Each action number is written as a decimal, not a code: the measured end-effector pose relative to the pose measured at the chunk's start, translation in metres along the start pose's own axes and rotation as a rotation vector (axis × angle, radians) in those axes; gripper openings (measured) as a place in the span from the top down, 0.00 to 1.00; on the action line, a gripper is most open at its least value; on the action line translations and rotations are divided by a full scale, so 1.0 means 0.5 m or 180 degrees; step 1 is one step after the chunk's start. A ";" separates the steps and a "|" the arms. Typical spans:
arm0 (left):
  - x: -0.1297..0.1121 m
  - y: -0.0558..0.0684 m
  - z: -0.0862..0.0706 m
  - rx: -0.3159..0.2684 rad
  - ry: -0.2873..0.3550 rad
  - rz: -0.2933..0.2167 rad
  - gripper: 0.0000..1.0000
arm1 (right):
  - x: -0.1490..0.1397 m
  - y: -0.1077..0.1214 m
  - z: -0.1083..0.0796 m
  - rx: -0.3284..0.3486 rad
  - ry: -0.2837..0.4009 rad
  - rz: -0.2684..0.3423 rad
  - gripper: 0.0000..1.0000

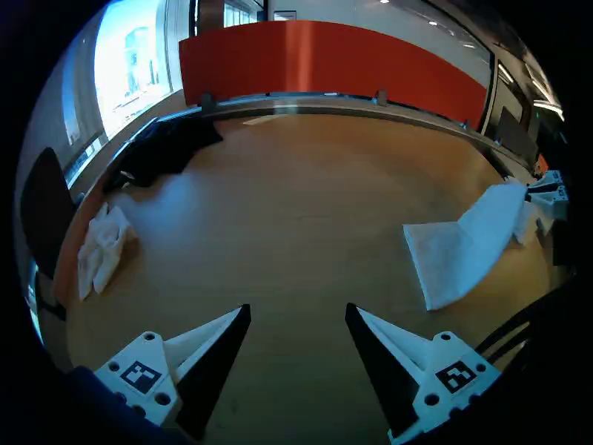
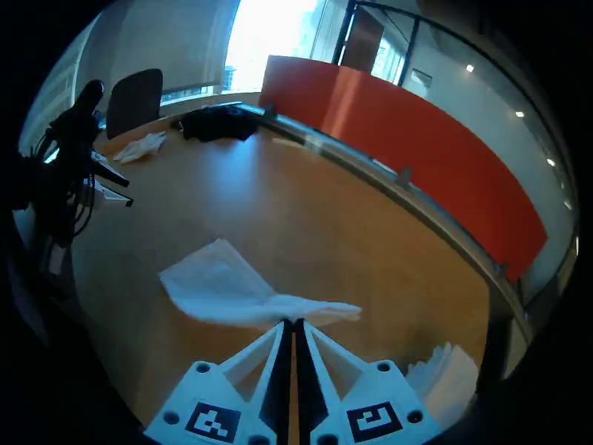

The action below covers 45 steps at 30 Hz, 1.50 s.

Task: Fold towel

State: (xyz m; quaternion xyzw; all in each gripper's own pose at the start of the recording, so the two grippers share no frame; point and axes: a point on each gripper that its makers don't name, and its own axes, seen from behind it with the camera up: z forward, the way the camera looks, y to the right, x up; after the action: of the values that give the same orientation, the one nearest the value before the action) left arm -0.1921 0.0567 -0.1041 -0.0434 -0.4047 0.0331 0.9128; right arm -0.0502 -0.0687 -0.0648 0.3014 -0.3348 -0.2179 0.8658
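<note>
A broad light brown wooden table (image 1: 296,208) spreads across the left gripper view. It is bounded at its far edge by a long red partition panel (image 1: 333,59) mounted on a grey rail. A black high-backed chair (image 2: 133,100) stands at the far end of the table near the bright window. Beside it, a black heap of fabric (image 1: 167,148) lies on the tabletop against the rail. The white rectangular cloth towel (image 1: 452,252) lies on the table well to the right of the left gripper (image 1: 296,308). That gripper hovers low over bare wood, its two black-faced white fingers spread wide apart with nothing between them. One half of the towel rests flat, while its far edge rises off the wood toward the right gripper (image 2: 293,324). In the right gripper view, that gripper's fingers are pressed together. The raised, creased edge of the towel runs straight into their tips, so they appear to pinch it, and the flat part stretches out ahead and to the left. A crumpled white cloth (image 1: 102,248) sits near the table's far left edge, well apart from the towel. A small stack of folded white cloths (image 2: 445,371) lies just to the right of the right gripper.
</note>
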 end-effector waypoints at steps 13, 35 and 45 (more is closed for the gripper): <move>0.003 0.006 0.001 -0.0013 0.0017 0.0009 0.05 | 0.018 -0.039 0.018 0.0142 0.0039 -0.0086 0.90; 0.005 -0.008 -0.002 0.0001 0.0040 -0.0012 0.05 | 0.051 -0.261 0.121 0.0838 0.0014 -0.0277 0.91; 0.000 -0.021 -0.003 0.0028 0.0022 -0.0015 0.05 | 0.022 -0.271 0.133 0.0885 -0.0105 -0.0123 0.26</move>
State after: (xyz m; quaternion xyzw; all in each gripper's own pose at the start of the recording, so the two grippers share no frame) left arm -0.1909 0.0464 -0.1041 -0.0386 -0.4015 0.0326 0.9145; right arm -0.1136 -0.1982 -0.1108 0.4213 -0.3701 -0.1910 0.8057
